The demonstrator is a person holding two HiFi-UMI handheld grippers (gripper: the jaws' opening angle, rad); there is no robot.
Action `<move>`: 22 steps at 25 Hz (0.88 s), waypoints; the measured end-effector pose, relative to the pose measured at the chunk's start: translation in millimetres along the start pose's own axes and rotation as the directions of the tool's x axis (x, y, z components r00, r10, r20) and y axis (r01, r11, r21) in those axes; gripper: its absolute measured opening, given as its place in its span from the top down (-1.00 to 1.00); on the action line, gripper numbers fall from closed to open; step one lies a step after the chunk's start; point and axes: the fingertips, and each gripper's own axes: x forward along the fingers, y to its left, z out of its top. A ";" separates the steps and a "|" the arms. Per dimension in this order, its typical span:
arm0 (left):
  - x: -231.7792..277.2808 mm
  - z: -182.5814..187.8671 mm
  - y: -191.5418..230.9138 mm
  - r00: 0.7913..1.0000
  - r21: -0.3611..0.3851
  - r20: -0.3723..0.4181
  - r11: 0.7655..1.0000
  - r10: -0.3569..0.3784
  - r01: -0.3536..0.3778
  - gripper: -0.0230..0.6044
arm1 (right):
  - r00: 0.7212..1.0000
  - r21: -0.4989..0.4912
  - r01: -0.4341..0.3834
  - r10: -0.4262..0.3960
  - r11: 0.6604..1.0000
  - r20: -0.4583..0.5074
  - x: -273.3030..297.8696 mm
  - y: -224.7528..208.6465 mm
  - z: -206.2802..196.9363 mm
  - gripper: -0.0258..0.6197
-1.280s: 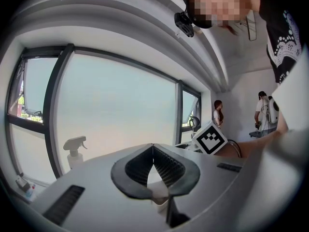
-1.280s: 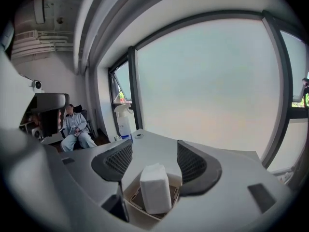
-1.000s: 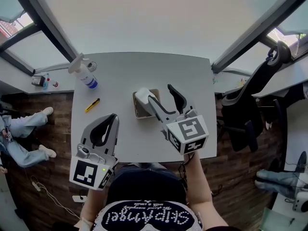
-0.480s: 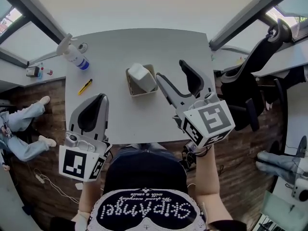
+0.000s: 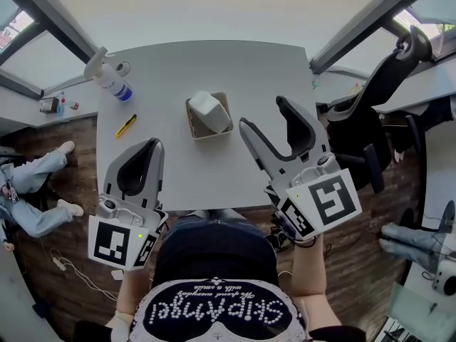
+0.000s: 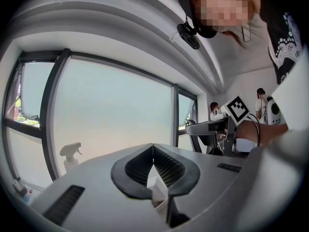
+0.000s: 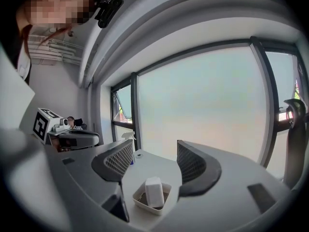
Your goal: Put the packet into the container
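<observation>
A white packet (image 5: 207, 111) stands in the small beige container (image 5: 192, 129) near the middle of the grey table (image 5: 214, 70); nothing holds it. In the right gripper view the packet (image 7: 154, 191) leans upright inside the container (image 7: 143, 204), ahead of and below the jaws. My right gripper (image 5: 265, 114) is open and empty, lifted to the right of the container. My left gripper (image 5: 154, 144) hangs over the table's near left part, its jaws shut with nothing between them. Through the left gripper's jaw window the packet (image 6: 157, 186) shows.
A spray bottle (image 5: 107, 77) lies at the table's far left corner, with a small ring-shaped object (image 5: 124, 68) beside it. A yellow marker (image 5: 126, 127) lies near the left edge. A black office chair (image 5: 370, 127) stands to the right of the table.
My right gripper let go of the packet in the container and drew back to the right and toward me, jaws open. The left gripper has barely moved.
</observation>
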 end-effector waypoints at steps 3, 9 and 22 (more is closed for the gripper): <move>-0.7 1.2 -5.4 1.000 0.002 0.004 1.000 -0.010 0.010 0.90 | 1.000 -0.001 0.001 -0.001 1.000 0.020 -9.7 4.1 4.5 0.01; -1.9 2.6 -18.8 0.999 0.003 0.012 0.999 -0.034 0.034 0.90 | 0.998 0.003 0.007 -0.007 1.000 0.060 -25.1 15.1 5.8 0.06; -8.1 1.2 -38.7 0.997 0.004 0.004 0.997 -0.082 0.082 0.90 | 0.998 -0.012 -0.033 0.034 0.999 0.054 -50.3 48.2 -22.3 0.19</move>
